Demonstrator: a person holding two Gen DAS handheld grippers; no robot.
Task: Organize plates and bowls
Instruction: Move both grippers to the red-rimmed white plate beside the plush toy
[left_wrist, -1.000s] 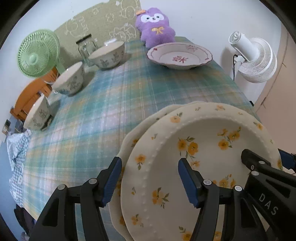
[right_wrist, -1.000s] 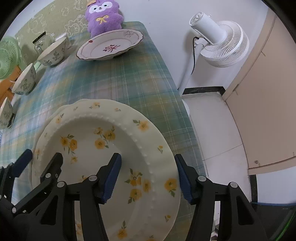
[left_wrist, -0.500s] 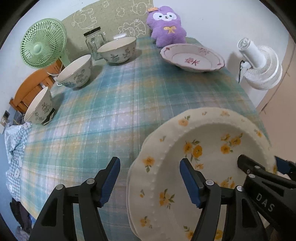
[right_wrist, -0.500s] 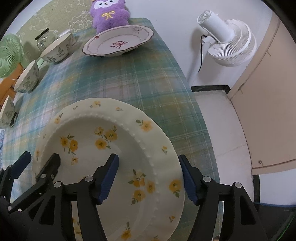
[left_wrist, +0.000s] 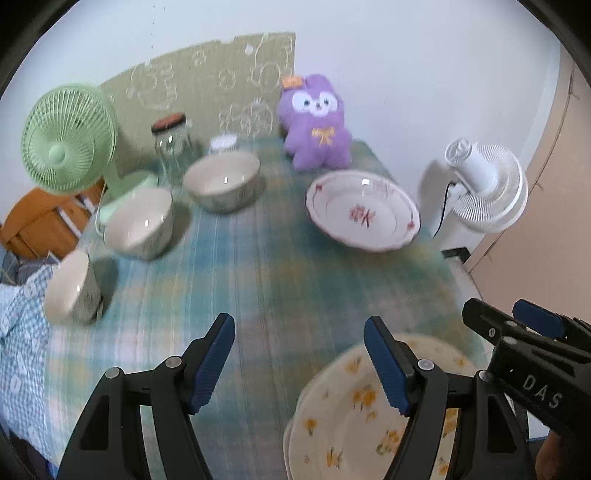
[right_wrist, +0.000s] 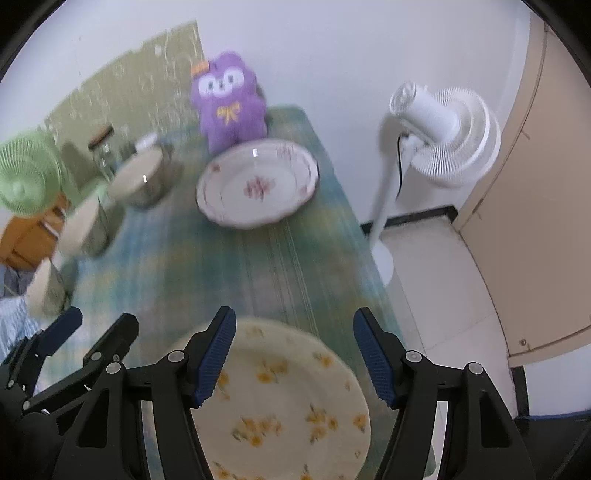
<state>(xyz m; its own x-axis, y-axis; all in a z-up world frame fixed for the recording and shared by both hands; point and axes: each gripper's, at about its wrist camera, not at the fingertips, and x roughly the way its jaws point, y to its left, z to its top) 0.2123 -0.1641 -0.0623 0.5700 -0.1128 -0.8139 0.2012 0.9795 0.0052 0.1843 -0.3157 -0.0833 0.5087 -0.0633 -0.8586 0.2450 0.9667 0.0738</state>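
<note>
Yellow-flowered plates (right_wrist: 280, 410) are left stacked at the near edge of the table (left_wrist: 266, 280), below both grippers.

Nothing is held: the left gripper (left_wrist: 299, 363) is opening over bare cloth, the right gripper (right_wrist: 293, 356) is set wide above the stack. The pink-flowered plate (right_wrist: 258, 186) lies ahead toward the far end, on the right gripper's side; three bowls (left_wrist: 221, 182) are ranged far left, nearer the left gripper.

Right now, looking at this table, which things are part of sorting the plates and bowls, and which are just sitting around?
Part of the job:
- yellow-flower plates, stacked
- pink-flower plate
- three bowls

Just lying about:
- purple plush toy
- glass jar
- green fan
- white fan, beside the table
</note>
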